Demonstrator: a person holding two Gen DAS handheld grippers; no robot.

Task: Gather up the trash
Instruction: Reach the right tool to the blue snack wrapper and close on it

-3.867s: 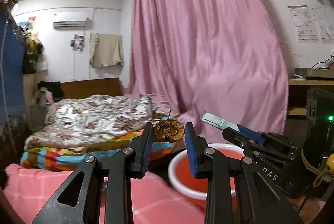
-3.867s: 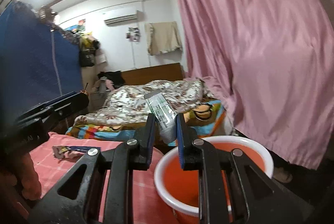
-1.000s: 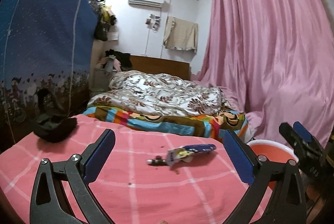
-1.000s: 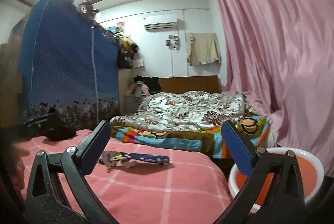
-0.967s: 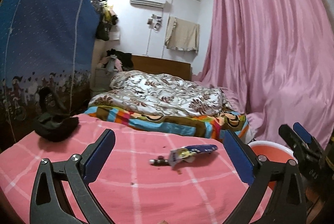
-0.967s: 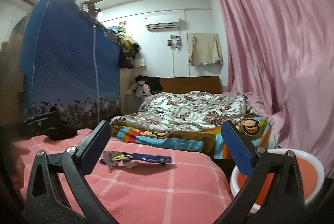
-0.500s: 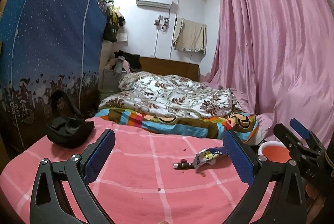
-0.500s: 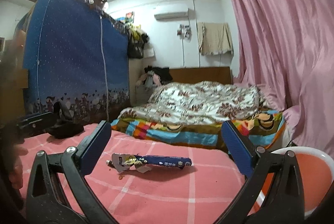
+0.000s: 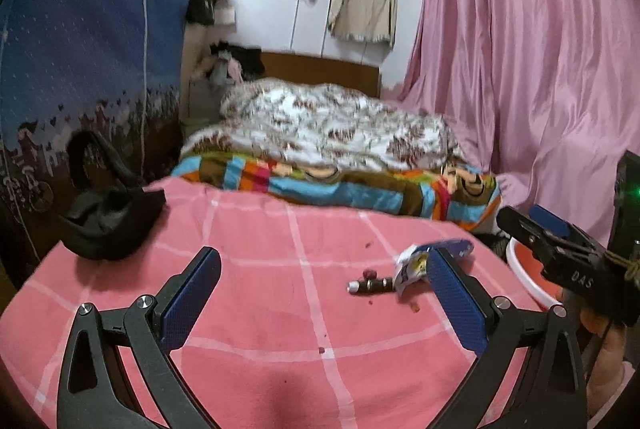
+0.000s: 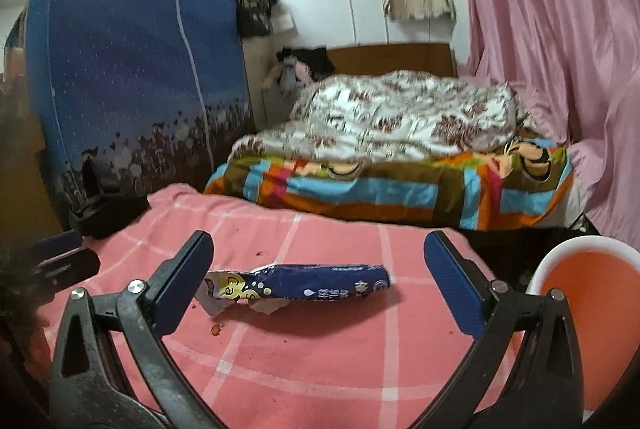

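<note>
On pink cloth [image 10: 320,369], wrapper [image 10: 298,287] lies crosswise, dead ahead between right gripper [image 10: 316,285] jaws, wide open, empty. Left gripper [image 9: 324,293], also agape, sees it off to its right; right is nearer.

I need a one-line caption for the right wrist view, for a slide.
Open right gripper faces a torn blue snack wrapper on the pink checked cloth, orange basin at right.
</note>
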